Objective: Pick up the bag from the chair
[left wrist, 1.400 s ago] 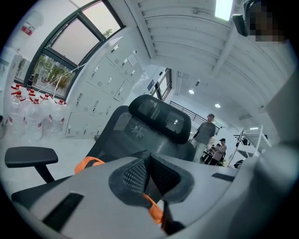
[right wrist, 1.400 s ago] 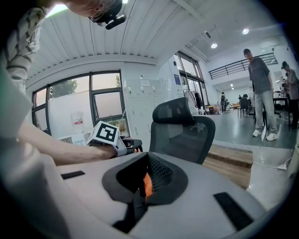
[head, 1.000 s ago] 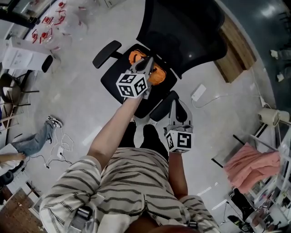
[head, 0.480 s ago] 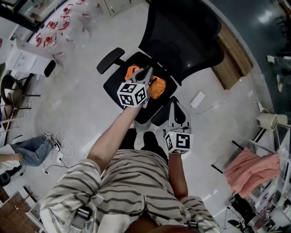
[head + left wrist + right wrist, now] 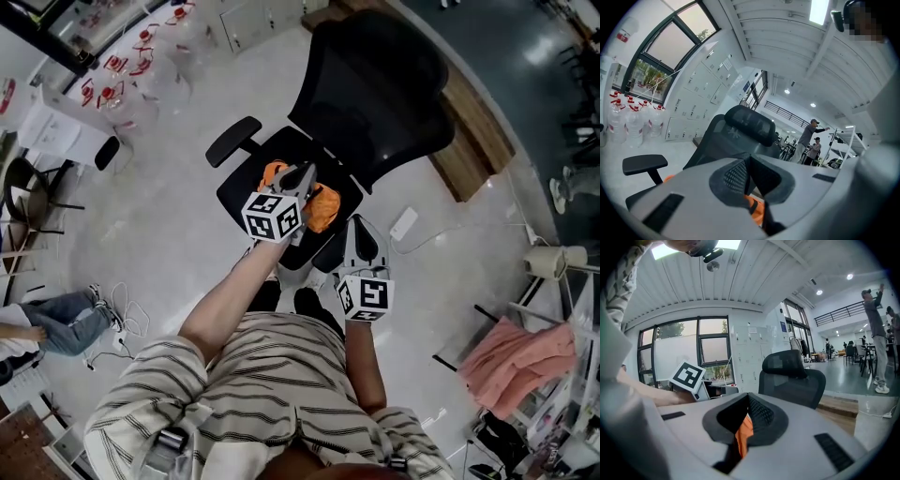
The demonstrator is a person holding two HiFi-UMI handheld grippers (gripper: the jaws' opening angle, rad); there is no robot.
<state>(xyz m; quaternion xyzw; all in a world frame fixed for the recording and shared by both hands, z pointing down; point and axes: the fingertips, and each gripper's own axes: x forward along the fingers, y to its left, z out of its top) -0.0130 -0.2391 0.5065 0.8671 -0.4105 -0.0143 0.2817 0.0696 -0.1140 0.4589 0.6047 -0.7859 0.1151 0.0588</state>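
A: Whereabouts of the orange bag (image 5: 325, 206)?

B: At the middle of the black office chair (image 5: 375, 94), over its seat (image 5: 246, 187), bunched either side of the left gripper (image 5: 303, 172), directly beneath its tips.

A: State of that gripper?

B: Pressed together, seemingly pinching a dark strap of the bag; orange cloth showing just below the pads in the left gripper view. Judged a grip made for lifting, with the tool reaching from the near side and pointing slightly down toward the far backrest.

A: And the right gripper (image 5: 360, 225)?

B: Jaws together too, nearer and to the right, by the chair's right armrest (image 5: 333, 248), just beside the bag's right edge. A sliver of orange visible low between its pads; impossible to tell whether nipped or merely seen beyond. Probably kept close to steady or support the load.
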